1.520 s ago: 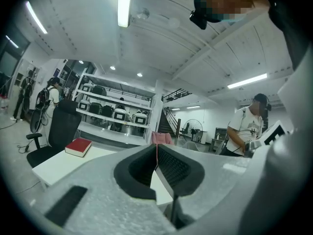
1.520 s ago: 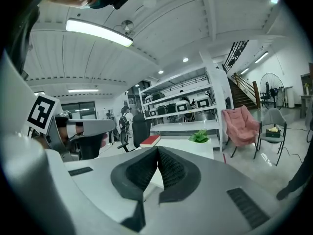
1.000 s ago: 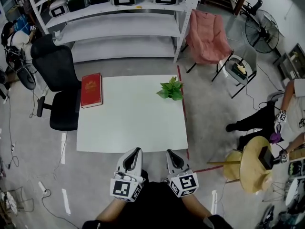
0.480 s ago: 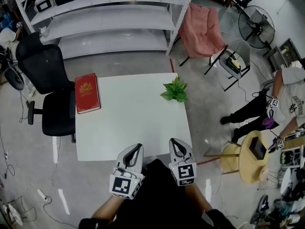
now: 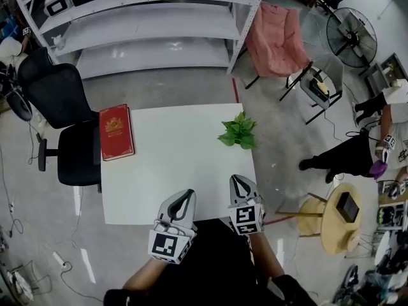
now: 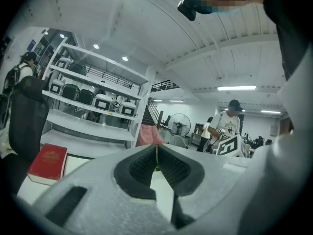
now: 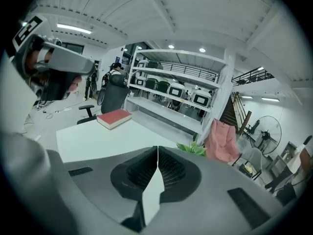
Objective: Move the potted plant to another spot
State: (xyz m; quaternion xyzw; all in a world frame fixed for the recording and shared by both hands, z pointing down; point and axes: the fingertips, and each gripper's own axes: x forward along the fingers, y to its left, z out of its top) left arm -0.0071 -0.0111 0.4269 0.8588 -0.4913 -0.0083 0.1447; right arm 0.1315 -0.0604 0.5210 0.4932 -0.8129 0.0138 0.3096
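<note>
Workshop floor, head view: white table [image 5: 172, 177] in front of me, potted plant [image 5: 238, 132] at its far right corner, red book [image 5: 116, 131] on the far left side, well apart. Left gripper [image 5: 183, 197] and right gripper [image 5: 238, 182] hovered over the near edge, touching nothing; I judged the reach not yet begun. Left gripper view: jaws pressed together, nothing between them, book off to the left. Right gripper view: jaws likewise closed tip to tip, empty; plant [image 7: 191, 149] sat beyond them, slightly right, so that side looked the natural pick. It would need to open first.
</note>
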